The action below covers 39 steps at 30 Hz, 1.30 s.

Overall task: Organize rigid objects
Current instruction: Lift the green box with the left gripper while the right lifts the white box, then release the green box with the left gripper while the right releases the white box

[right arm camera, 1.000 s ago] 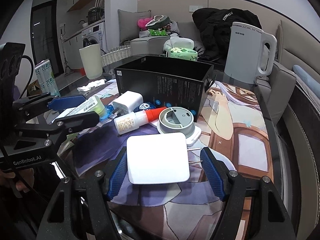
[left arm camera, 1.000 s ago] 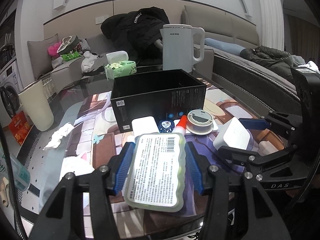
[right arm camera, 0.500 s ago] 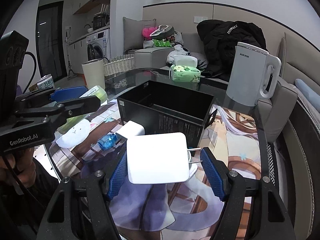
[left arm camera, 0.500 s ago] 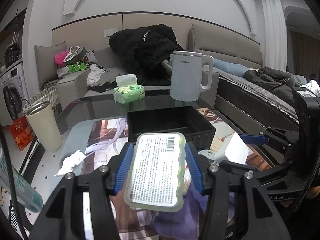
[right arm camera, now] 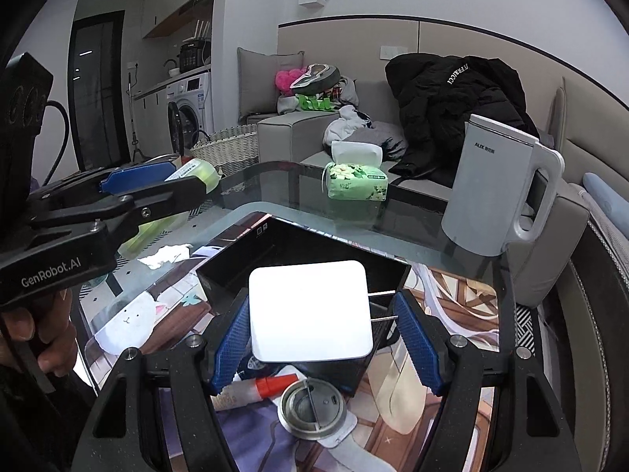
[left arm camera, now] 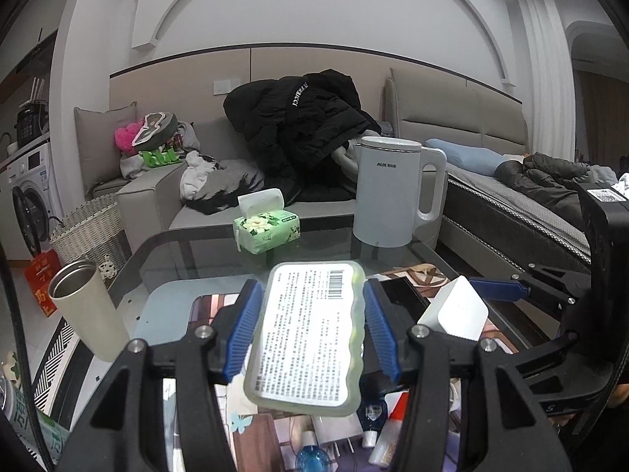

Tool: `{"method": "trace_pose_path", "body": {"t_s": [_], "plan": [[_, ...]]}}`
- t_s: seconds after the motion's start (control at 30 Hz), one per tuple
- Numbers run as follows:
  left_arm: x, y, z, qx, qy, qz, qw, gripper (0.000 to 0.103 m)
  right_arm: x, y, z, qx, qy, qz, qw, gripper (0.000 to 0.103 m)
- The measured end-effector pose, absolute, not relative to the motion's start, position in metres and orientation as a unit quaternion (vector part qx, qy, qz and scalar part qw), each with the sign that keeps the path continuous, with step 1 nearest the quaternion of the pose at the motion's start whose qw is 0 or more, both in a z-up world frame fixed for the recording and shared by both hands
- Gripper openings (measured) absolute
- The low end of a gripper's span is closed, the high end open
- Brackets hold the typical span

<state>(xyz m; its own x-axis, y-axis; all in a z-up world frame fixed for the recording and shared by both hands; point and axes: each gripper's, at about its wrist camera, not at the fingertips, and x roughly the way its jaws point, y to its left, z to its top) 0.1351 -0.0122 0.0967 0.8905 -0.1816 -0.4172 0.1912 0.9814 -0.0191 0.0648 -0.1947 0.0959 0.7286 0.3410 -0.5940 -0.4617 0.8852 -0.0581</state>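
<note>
My left gripper (left arm camera: 312, 306) is shut on a pale green plastic case (left arm camera: 310, 338) with a white barcode label, held in the air above the table. My right gripper (right arm camera: 322, 314) is shut on a white square charger (right arm camera: 306, 303), whose metal prongs point at the right pad. The charger hangs over the near rim of the open black box (right arm camera: 298, 232). In the right wrist view the left gripper (right arm camera: 157, 185) with its case (right arm camera: 196, 171) sits to the left of the box. Beneath the charger lie a red-capped glue bottle (right arm camera: 271, 385) and a round grey lid (right arm camera: 310, 409).
A white kettle (left arm camera: 393, 192) and a green tissue pack (left arm camera: 267, 228) stand at the far end of the glass table. To the left are a steel-rimmed cup (left arm camera: 90, 310) and a crumpled tissue (right arm camera: 165, 255). A small blue bottle (left arm camera: 312, 460) lies below the left gripper.
Both grippers have risen from table level with the case and the charger still held. The black box and the small items have dropped lower in both views.
</note>
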Motion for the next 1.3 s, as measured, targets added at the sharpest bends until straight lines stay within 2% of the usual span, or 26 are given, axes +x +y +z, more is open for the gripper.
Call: {"method": "trace_pose_path", "body": {"t_s": [0.23, 0.5, 0.73, 1.3], "plan": [[0.177, -0.013, 0.094, 0.012, 0.214, -0.076, 0.974, 0.053, 0.101, -0.184, 0.104, -0.114, 0.299, 0.221, 0.921, 0.072], [0.207, -0.018, 0.061, 0.02, 0.234, -0.07, 0.97, 0.052, 0.131, -0.181, 0.079, -0.116, 0.324, 0.215, 0.914, 0.072], [0.206, -0.025, 0.053, 0.029, 0.229, -0.077, 0.97, 0.052, 0.138, -0.17, 0.055, -0.134, 0.341, 0.216, 0.905, 0.072], [0.204, -0.034, 0.038, 0.045, 0.247, -0.104, 0.962, 0.052, 0.138, -0.173, 0.045, -0.141, 0.34, 0.207, 0.907, 0.072]]}}
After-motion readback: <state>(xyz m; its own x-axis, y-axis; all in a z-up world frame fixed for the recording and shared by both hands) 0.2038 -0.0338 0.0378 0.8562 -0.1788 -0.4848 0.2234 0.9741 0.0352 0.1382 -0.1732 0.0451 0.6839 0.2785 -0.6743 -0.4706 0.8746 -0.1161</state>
